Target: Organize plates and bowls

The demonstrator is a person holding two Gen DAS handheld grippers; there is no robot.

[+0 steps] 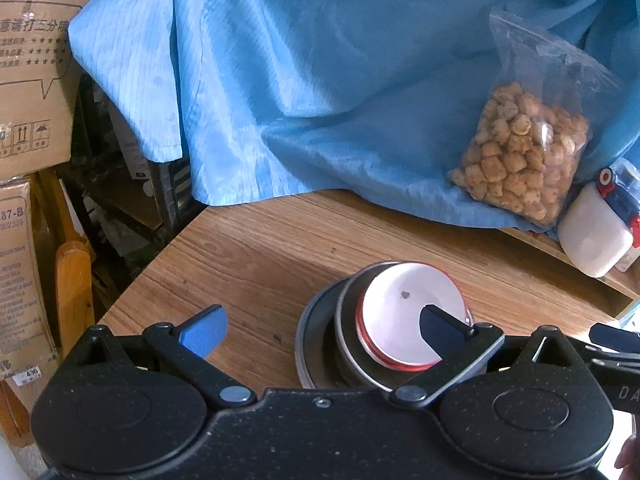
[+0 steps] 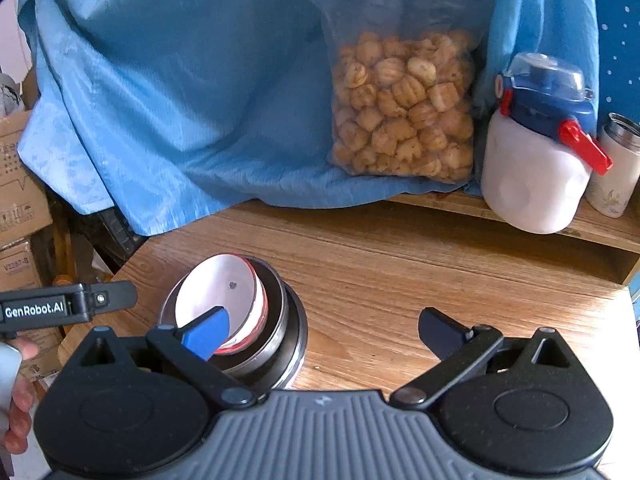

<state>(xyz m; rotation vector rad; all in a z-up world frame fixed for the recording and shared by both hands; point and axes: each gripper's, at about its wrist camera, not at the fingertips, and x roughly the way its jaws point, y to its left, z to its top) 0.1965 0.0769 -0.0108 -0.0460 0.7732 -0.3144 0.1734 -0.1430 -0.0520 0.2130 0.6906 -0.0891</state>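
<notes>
The blue cloth [image 2: 168, 92] hangs over the back of my wooden table [image 2: 400, 280], with a bag of snacks [image 2: 404, 108] and a white jug [image 2: 532, 172] against it near the far right edge. Toward the table's near left corner sits the stack: a dark plate [image 1: 316, 340] at the bottom, a metal bowl [image 1: 350, 320] in it, and the white red-rimmed bowl [image 1: 408, 312] nested on top. I judge the stacking done; little seems left. My left gripper [image 1: 320, 330] and right gripper [image 2: 324, 330] both stand spread wide, pinching nothing. The stack's near side is hidden behind the gripper bodies, and a small dark speck in the white bowl may be a crumb; I cannot tell.
</notes>
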